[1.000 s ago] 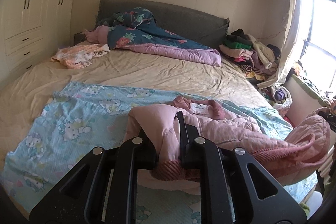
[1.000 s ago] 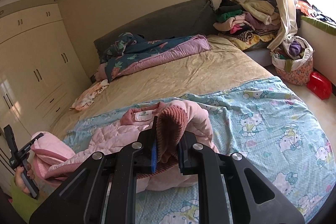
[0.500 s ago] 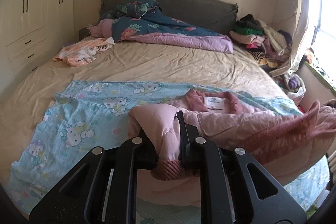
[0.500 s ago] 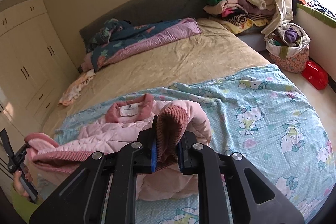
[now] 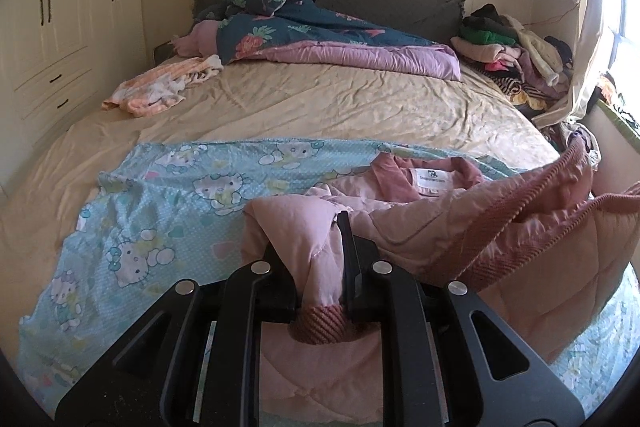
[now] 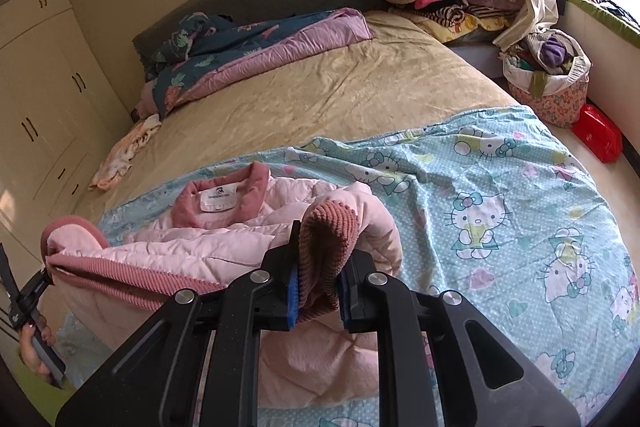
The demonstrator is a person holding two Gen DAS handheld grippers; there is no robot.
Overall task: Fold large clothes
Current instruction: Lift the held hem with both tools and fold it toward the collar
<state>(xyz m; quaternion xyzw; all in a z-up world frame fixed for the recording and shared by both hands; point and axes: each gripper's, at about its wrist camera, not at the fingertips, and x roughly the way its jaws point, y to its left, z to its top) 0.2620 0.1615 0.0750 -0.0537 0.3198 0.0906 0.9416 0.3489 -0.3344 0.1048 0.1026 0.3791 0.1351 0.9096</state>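
Both grippers have carried the pink quilted jacket forward, toward its collar. Left gripper and right gripper each clamp a ribbed hem corner, the hem stretched sideways between them. Its collar end lies ahead on the Hello Kitty sheet, label up.

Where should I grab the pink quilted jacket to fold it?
Grip the pink quilted jacket at its ribbed hem, one corner per hand-held gripper, coming from the foot of the bed: the collar lies away, so the hem edge faces you.
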